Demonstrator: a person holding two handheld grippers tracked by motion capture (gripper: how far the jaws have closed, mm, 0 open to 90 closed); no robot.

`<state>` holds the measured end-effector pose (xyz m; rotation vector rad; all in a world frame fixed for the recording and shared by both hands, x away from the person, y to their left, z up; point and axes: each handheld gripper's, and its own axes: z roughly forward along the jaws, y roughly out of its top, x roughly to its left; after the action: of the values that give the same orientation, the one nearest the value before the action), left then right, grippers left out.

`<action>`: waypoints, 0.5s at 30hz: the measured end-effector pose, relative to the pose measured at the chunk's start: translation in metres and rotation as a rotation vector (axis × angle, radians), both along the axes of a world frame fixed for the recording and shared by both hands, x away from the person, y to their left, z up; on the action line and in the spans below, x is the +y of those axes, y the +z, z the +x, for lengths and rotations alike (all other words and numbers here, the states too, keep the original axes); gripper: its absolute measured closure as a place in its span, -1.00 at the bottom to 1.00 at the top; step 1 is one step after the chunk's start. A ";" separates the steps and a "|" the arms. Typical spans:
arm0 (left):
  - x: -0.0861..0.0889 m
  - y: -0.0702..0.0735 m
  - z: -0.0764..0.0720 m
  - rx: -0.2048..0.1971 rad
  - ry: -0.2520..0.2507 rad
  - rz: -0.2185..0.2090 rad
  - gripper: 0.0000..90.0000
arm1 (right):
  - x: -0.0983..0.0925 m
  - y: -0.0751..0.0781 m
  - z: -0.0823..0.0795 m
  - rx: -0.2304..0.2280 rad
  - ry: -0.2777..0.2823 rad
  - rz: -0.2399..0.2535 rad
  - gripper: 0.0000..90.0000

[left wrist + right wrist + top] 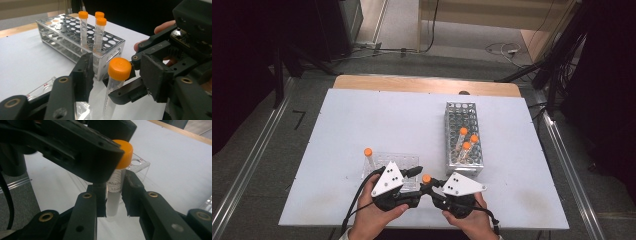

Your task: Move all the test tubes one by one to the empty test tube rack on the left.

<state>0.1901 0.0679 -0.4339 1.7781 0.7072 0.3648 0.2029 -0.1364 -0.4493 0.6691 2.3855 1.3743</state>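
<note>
A clear tube with an orange cap (426, 178) stands upright above the table's front edge, between the two hands. My right gripper (114, 202) is shut on the tube (113, 195) below its cap, one black pad on each side. My left gripper (119, 72) comes in from the opposite side and is open. Its jaws stand left and right of the orange cap (120, 68), with a gap to the left one. In the high view the left gripper (414, 175) and the right gripper (435, 186) meet nose to nose.
A clear plastic rack (398, 159) holds one orange-capped tube (368, 156) just beyond the left hand. A metal rack (455, 111) with three capped tubes (466, 142) stands to the right, close behind the grippers. The white table top (377, 120) ends just under the hands.
</note>
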 end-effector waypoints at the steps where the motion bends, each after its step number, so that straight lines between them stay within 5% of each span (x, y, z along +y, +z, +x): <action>1: -0.001 0.000 0.000 -0.001 -0.001 0.004 0.14 | 0.001 0.000 -0.001 0.001 0.004 0.001 0.60; 15: -0.003 -0.002 0.000 -0.013 -0.003 0.014 0.56 | 0.000 0.000 0.000 0.000 0.002 0.003 0.59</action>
<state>0.1906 0.0648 -0.4361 1.7887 0.6942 0.3801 0.2027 -0.1367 -0.4490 0.6675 2.3848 1.3793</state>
